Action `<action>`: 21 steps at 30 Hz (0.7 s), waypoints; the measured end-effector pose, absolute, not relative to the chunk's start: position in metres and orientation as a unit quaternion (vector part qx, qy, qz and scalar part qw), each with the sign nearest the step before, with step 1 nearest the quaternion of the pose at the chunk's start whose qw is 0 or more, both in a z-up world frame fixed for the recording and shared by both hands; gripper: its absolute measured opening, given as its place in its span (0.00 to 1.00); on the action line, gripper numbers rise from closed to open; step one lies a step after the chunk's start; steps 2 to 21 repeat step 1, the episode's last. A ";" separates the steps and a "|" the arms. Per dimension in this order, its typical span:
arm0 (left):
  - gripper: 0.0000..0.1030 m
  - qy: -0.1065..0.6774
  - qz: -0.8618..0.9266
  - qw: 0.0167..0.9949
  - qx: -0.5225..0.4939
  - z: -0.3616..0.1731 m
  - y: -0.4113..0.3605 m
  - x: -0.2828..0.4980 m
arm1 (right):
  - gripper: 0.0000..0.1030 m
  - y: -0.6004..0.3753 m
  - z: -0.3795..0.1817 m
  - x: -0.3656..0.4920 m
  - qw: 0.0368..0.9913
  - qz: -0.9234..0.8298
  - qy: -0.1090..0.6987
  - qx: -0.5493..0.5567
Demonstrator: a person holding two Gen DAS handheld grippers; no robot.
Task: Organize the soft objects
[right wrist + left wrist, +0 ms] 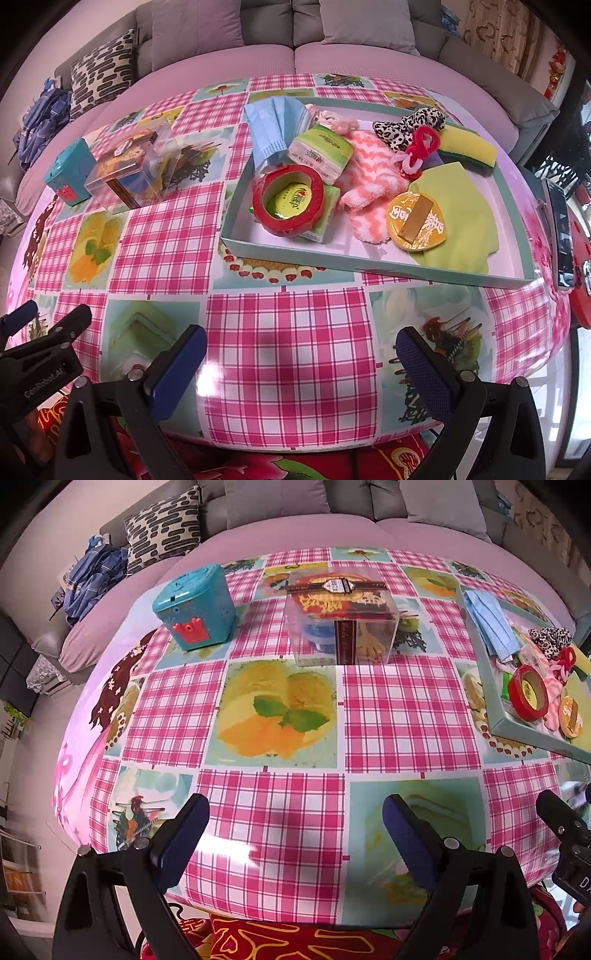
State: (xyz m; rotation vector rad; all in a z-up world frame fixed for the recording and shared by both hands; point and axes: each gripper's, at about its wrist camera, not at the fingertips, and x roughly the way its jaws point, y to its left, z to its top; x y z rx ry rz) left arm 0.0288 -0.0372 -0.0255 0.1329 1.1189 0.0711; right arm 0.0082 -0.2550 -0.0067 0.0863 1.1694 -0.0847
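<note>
Glossy pink plaid surface [288, 332], shallow teal cardboard tray [332, 258] at its right holding fuzzy coral sock [364, 177], pleated blue masks [275, 125], lime cloth [461, 206], yellow sponge [467, 146], red tape ring [288, 201], clear plastic box [340, 616] well apart, left tool [295, 834] and right tool [301, 365] both spread wide, empty, near the front edge

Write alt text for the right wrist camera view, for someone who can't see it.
A shallow tray on a pink checked tablecloth holds face masks, red tape, a pink sock, a sponge and a green cloth. The open right gripper hovers in front, holding nothing.
</note>
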 end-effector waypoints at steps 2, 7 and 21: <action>0.92 0.532 0.032 0.844 0.062 -0.026 -0.037 0.029 | 1.00 -0.255 -0.007 0.008 0.832 -0.040 0.552 0.040; 0.92 0.532 0.032 0.844 0.062 -0.026 -0.037 0.029 | 1.00 -0.255 -0.007 0.008 0.832 -0.040 0.552 0.040; 0.92 0.532 0.032 0.844 0.062 -0.026 -0.037 0.029 | 1.00 -0.255 -0.007 0.008 0.832 -0.040 0.552 0.040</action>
